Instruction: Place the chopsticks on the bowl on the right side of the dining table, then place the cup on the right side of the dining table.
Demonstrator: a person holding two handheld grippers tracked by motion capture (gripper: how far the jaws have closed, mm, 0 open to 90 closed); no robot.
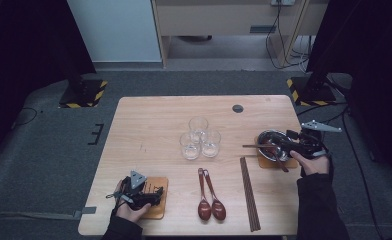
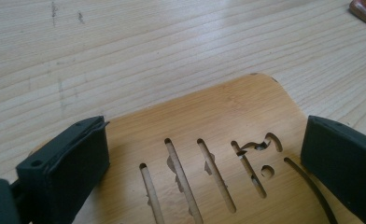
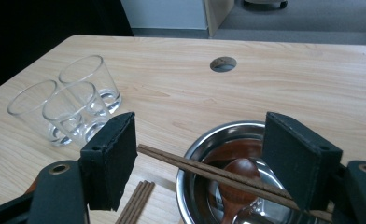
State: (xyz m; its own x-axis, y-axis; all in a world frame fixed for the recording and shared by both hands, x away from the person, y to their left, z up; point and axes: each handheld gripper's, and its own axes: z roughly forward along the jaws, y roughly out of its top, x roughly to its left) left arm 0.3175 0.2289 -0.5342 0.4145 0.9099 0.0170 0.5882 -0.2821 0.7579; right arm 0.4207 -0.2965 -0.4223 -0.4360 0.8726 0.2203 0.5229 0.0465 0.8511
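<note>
The right hand-held gripper (image 3: 197, 158) hung released above the steel bowl (image 3: 204, 140) (chopsticks (image 3: 195, 167) across its rim); the left hand-held gripper (image 2: 204, 163), jaws apart, straddled a wooden coaster (image 2: 218, 121) on the bench (image 1: 149, 120).

3 clear glasses (image 1: 200, 138) cluster mid-table, 2 dark wooden spoons (image 1: 210, 201) lie near the front edge

A light wooden tabletop (image 1: 154, 125) is carrying three clear glasses (image 1: 200, 138) clustered at its middle. Two brown spoons (image 1: 210, 199) are lying side by side near the front edge, beside a pair of chopsticks (image 1: 250, 194). Two wooden coasters are resting on it: the left coaster (image 1: 159, 200) and the right coaster (image 1: 267, 161).
</note>
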